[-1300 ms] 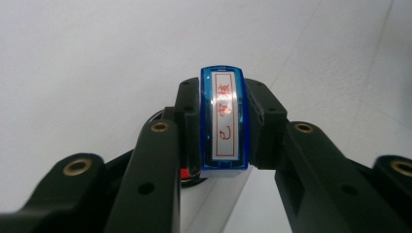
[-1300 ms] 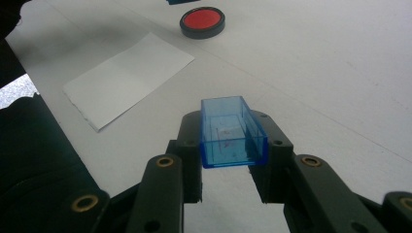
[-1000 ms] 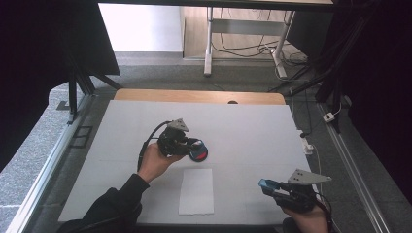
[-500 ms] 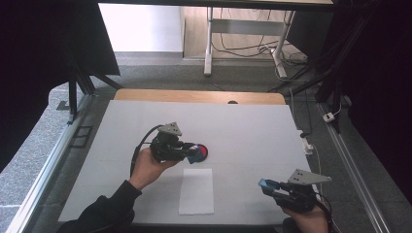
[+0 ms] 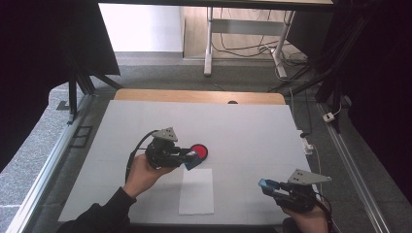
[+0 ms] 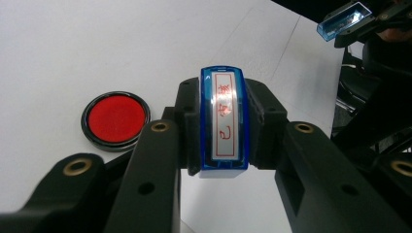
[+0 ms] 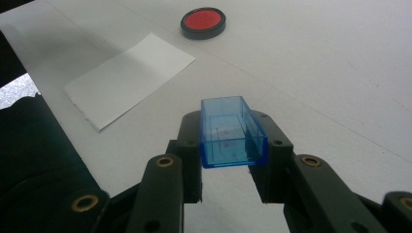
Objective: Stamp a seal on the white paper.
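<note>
Left gripper [image 5: 190,159] clamped on stamp [image 6: 224,121] — centre frame, just left of ink pad [image 5: 198,152], possibly over its edge. Right gripper [image 5: 266,185] clamped on blue cap [image 7: 232,131] — lower right. Paper [image 5: 197,191] between.

Your left gripper [image 5: 188,158] hovers just beside the red ink pad [image 5: 198,152] (paper sheet [image 5: 196,191] just below it); your right gripper [image 5: 268,185] sits well right of the pad.

Bright even overhead light, dark surrounds, soft shadows, glare on stamp [image 6: 224,121], slight blur
</note>
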The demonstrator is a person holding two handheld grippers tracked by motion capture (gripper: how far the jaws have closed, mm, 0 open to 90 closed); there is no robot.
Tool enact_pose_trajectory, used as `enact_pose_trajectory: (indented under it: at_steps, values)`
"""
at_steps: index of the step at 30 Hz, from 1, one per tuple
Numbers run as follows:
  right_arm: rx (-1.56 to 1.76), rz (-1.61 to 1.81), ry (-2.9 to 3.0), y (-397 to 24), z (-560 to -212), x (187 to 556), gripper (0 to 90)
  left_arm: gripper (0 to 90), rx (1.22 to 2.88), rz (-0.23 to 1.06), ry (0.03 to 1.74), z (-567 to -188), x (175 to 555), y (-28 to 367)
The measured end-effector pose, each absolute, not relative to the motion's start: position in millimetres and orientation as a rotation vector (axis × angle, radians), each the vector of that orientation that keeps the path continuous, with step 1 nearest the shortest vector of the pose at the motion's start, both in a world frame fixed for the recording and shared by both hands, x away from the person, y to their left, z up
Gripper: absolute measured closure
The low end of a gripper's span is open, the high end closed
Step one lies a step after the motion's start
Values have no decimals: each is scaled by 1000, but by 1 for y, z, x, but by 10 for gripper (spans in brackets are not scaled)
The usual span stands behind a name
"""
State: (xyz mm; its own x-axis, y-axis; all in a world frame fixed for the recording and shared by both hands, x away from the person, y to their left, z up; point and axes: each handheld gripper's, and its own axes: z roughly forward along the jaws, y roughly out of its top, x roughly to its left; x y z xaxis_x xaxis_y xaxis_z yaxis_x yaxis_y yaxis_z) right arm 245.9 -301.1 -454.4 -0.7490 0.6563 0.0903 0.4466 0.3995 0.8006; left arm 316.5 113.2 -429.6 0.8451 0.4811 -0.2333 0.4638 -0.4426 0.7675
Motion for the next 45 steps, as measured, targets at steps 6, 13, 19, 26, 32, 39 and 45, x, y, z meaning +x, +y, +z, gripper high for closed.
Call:
enact_pose_trajectory:
  at_steps: [6,13,19,26,32,39,45]
  values:
    - [973,1266,2418,-301,-454,245,684,706,2103,25,686,-431,310,115]
    - [971,1270,2419,-301,-454,245,684,706,2112,25,685,-434,300,117]
    - [968,1270,2421,-301,-454,245,684,706,2129,29,669,-438,295,115]
    - [966,1269,2422,-301,-454,245,684,706,2152,22,664,-447,294,108]
    - [965,1269,2423,-301,-454,245,684,706,2177,29,649,-455,294,101]
    - [965,1269,2424,-301,-454,245,684,707,2218,42,631,-464,293,92]
    - [965,1269,2425,-301,-454,245,684,707,2245,49,626,-473,293,86]
